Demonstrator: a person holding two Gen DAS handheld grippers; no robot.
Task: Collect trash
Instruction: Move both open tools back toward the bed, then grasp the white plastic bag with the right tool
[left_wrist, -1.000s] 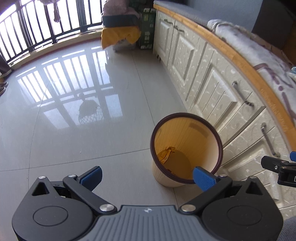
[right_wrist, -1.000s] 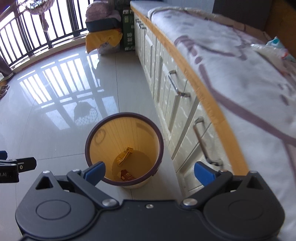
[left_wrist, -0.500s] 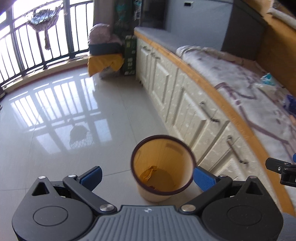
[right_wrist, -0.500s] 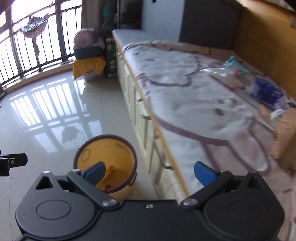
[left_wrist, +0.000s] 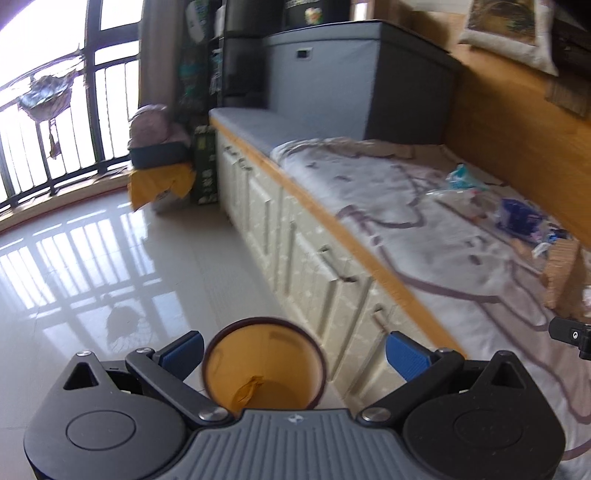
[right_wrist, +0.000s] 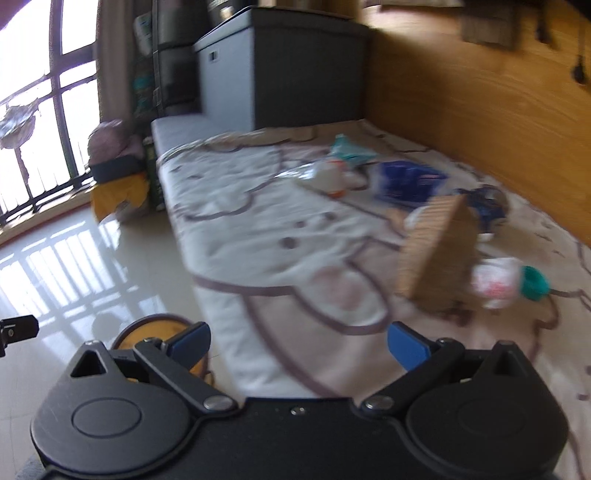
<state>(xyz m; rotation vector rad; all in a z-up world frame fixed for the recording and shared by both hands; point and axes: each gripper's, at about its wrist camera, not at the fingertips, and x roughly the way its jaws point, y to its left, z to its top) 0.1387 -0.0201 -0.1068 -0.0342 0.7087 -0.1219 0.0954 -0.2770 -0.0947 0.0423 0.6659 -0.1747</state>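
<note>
Tongs (left_wrist: 294, 350) apart, perhaps above bin (left_wrist: 264, 365)

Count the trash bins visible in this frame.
1. A yellow bin stands on the floor beside the cabinets, just past the open left gripper; the right wrist view shows the same bin behind the open right gripper. Others may be hidden.

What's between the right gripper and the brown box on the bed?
Only bare sheet. In the right wrist view, nothing lies between the open right gripper and the brown box.
</note>
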